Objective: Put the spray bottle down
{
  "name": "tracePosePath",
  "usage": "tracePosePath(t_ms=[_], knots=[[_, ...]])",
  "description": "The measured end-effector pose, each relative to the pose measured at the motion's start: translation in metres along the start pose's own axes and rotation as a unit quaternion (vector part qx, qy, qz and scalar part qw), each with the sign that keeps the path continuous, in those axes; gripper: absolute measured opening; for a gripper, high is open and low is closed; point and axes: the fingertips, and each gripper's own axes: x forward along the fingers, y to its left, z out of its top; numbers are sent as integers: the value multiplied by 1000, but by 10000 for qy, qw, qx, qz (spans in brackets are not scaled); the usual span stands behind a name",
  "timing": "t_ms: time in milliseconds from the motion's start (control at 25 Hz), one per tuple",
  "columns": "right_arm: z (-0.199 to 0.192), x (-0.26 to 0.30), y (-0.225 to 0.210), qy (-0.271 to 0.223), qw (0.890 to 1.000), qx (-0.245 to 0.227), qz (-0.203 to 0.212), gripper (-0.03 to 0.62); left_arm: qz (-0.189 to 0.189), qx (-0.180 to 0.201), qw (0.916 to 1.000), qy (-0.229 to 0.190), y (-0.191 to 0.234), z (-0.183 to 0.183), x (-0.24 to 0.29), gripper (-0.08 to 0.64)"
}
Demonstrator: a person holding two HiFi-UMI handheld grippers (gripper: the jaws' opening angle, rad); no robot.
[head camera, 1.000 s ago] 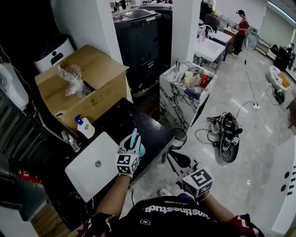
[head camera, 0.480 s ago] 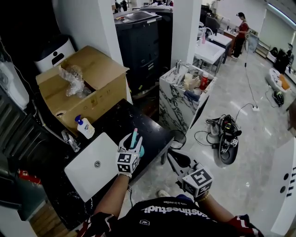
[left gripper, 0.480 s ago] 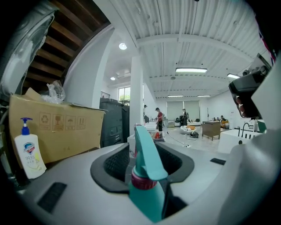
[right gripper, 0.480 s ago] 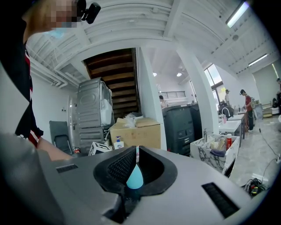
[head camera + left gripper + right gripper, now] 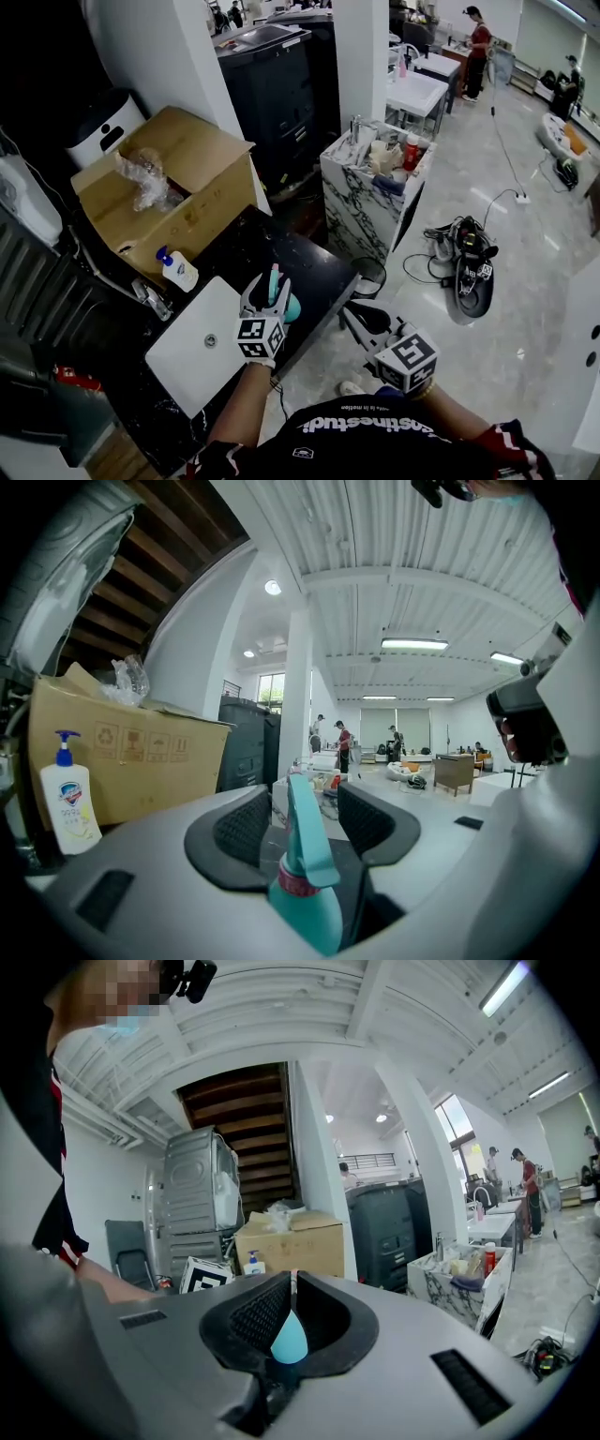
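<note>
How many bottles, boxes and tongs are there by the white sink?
Bottles: 2, the teal spray bottle and the soap pump bottle
Cardboard box: 1
Tongs: 2, the left tongs and the right tongs; the left tongs have just been opening, and the spray bottle stands between them with the pads off it
Total: 5

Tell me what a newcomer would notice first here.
The teal spray bottle stands upright at the black counter's near edge, between the fingers of the left gripper, which have just been opening and stand clear of it. Behind sit a big open cardboard box and a white soap pump bottle, beside a white sink.
</note>
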Motion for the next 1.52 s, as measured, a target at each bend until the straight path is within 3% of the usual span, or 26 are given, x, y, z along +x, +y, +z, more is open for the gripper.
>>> tracePosePath(t_ms=[360, 480, 760, 1000, 1240, 1520], knots=[[-3, 9, 9, -37, 9999, 39, 136, 52, 387, 312, 9963, -703, 5, 64, -49, 219], [0, 14, 10, -46, 9998, 26, 191, 52, 345, 284, 9949, -901, 2, 84, -68, 137], [19, 20, 3, -162, 9996, -123, 178, 52, 120, 137, 9946, -1027, -13, 112, -101, 22], [21, 21, -8, -140, 9998, -134, 109, 52, 137, -60, 9952, -967, -13, 110, -118, 15], [25, 32, -5, -120, 9993, -211, 280, 52, 574, 71, 9923, -1093, 10, 121, -159, 15], [36, 62, 23, -121, 9966, -289, 761, 52, 1460, -63, 9837, -1043, 55, 118, -228, 15]])
